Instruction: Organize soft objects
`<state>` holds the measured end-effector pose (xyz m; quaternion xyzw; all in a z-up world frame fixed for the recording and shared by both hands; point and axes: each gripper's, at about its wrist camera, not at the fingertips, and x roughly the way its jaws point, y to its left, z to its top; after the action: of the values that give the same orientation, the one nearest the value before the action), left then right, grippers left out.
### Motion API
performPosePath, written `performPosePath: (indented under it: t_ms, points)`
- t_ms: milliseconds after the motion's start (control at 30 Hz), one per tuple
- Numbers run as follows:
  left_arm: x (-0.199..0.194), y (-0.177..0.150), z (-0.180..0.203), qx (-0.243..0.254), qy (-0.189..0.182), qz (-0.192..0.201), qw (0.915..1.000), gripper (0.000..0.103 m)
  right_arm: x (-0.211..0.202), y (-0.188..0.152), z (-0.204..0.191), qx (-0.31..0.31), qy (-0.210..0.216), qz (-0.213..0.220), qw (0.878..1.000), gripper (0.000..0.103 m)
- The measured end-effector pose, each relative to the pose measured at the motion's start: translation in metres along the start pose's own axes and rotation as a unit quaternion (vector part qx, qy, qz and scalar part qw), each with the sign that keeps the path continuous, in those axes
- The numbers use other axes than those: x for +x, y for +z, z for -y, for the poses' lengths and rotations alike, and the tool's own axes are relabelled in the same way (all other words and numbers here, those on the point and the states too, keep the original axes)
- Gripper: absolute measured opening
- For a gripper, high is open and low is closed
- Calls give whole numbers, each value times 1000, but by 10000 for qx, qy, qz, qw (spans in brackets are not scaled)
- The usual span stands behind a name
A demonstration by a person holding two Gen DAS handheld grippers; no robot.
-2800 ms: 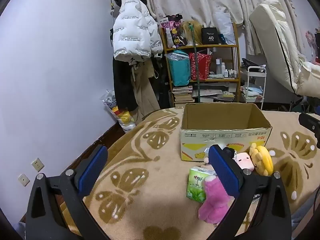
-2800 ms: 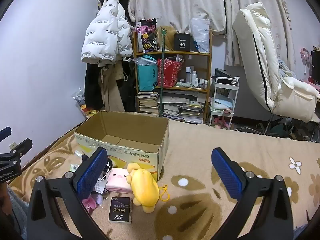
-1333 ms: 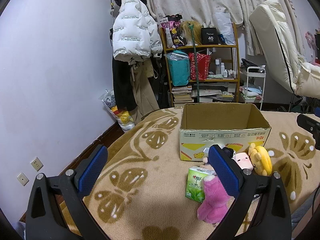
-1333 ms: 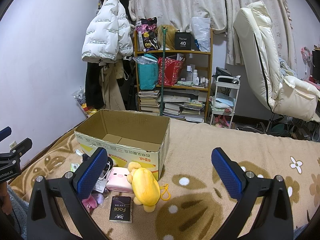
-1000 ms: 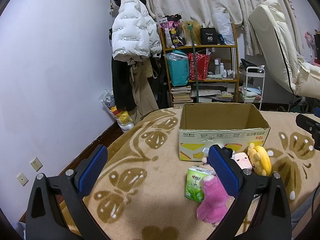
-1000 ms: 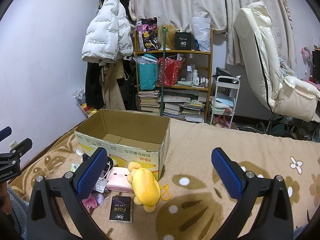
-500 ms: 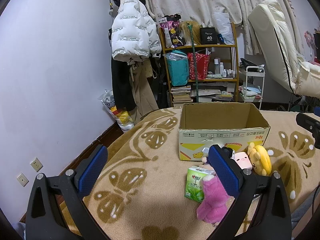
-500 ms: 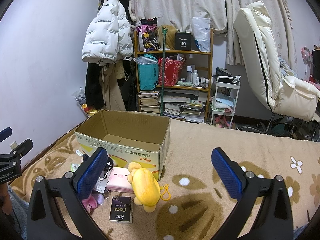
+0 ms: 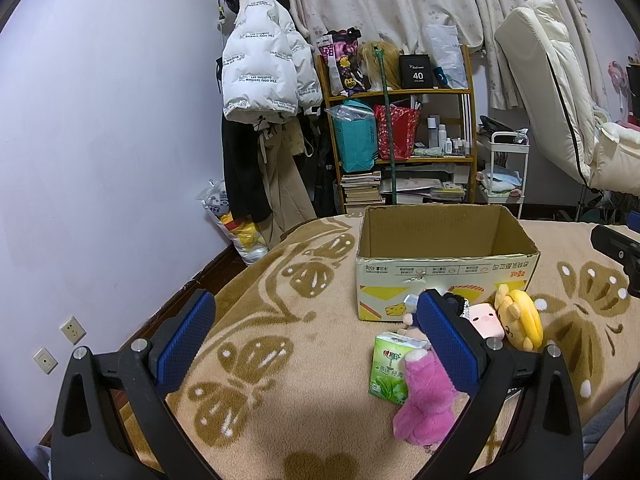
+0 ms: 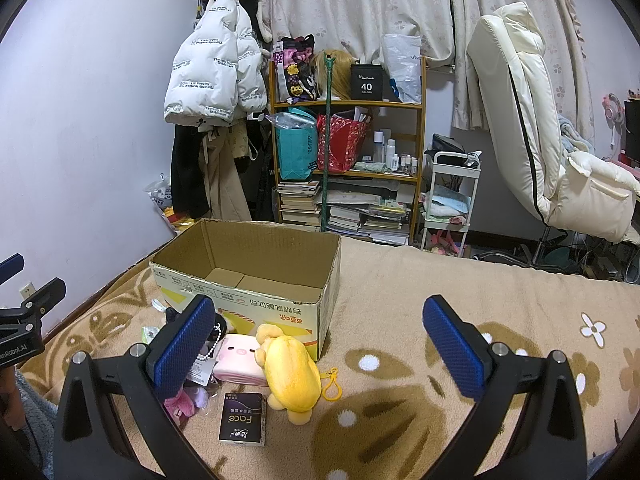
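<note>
An open empty cardboard box (image 9: 444, 270) (image 10: 256, 280) stands on a beige patterned blanket. In front of it lie a yellow plush (image 10: 290, 370) (image 9: 520, 316), a pink pig plush (image 10: 240, 360) (image 9: 486, 320), a magenta plush (image 9: 426, 394) (image 10: 180, 402), a green tissue pack (image 9: 390, 368) and a black "Face" tissue pack (image 10: 243, 419). My left gripper (image 9: 316, 340) is open and empty, above the blanket left of the toys. My right gripper (image 10: 320, 344) is open and empty, above the yellow plush and the blanket to its right.
A shelf (image 10: 348, 152) with bags, books and bottles stands behind the bed, with a white jacket (image 10: 212, 84) on a rack beside it. A white trolley (image 10: 450, 200) and a cream recliner (image 10: 540, 152) are at right. A wall (image 9: 100, 160) runs along the bed's left side.
Nothing has moved apart from a slight drift of the left wrist view; both grippers stay open and the toys lie where they were.
</note>
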<state>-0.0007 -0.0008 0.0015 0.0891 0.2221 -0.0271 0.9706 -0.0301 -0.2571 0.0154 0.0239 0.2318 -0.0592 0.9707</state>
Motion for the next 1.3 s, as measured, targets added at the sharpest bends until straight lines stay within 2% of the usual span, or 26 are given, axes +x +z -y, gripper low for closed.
performPosePath:
  t_ms: [1000, 1300]
  points:
    - [1, -1, 2, 21, 0, -15, 10000, 100, -1, 1, 2, 13, 1, -12, 10000, 103]
    - [5, -8, 15, 221, -64, -99, 9997, 100, -3, 5, 5, 8, 35, -100, 9999, 103]
